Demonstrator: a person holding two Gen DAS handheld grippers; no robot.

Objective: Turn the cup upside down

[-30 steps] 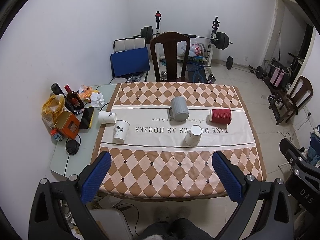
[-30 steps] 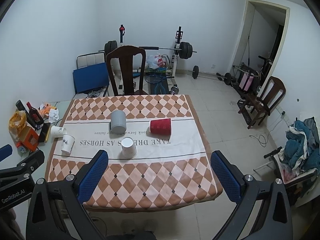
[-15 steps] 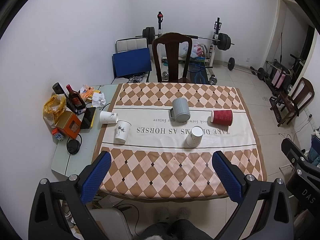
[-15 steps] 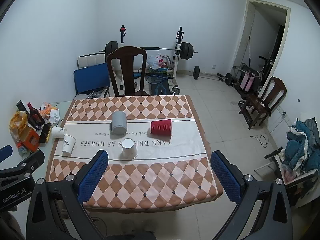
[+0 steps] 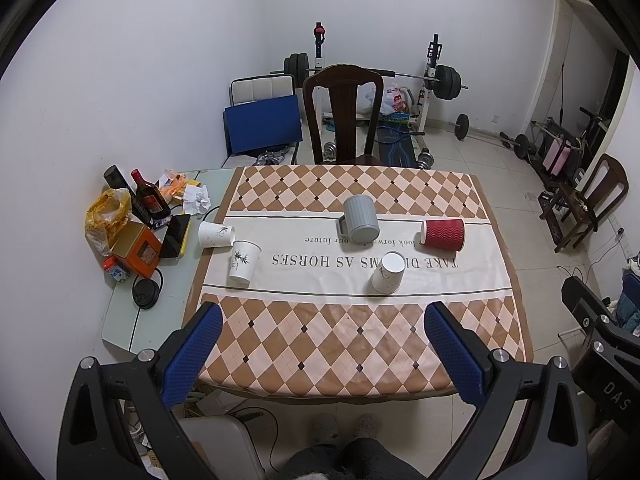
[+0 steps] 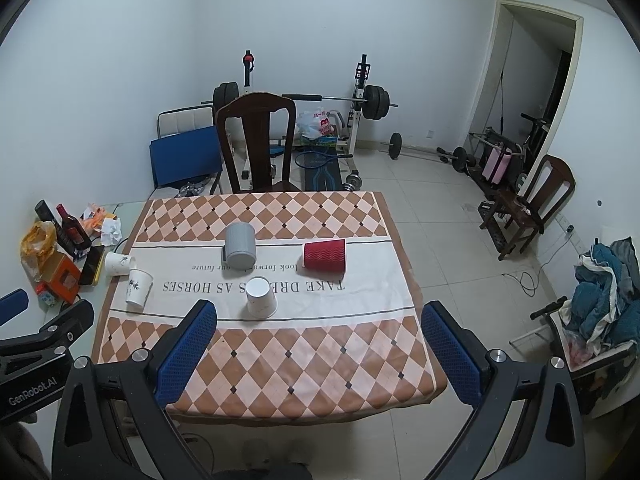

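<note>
On the checked tablecloth [image 5: 320, 336] are several cups. A white paper cup [image 5: 387, 273] stands bottom-up in the middle; it also shows in the right wrist view [image 6: 261, 297]. A grey mug [image 5: 361, 219] stands bottom-up behind it. A red ribbed cup [image 5: 444, 233] lies on its side at the right. A white cup [image 5: 243, 261] stands upright at the left, and another white cup [image 5: 216, 234] lies on its side by it. My left gripper [image 5: 320, 354] and right gripper [image 6: 316, 354] are both open, empty, high above the table's near edge.
A side table [image 5: 132, 320] at the left holds bottles [image 5: 150, 200], a yellow bag, an orange box [image 5: 138, 250] and a phone. A dark wooden chair [image 5: 343, 116] stands behind the table. Weights and a barbell rack line the back wall. Another chair [image 6: 532, 204] stands at the right.
Both grippers have drawn back and up a little, so the table looks slightly smaller. The cups have not moved.
</note>
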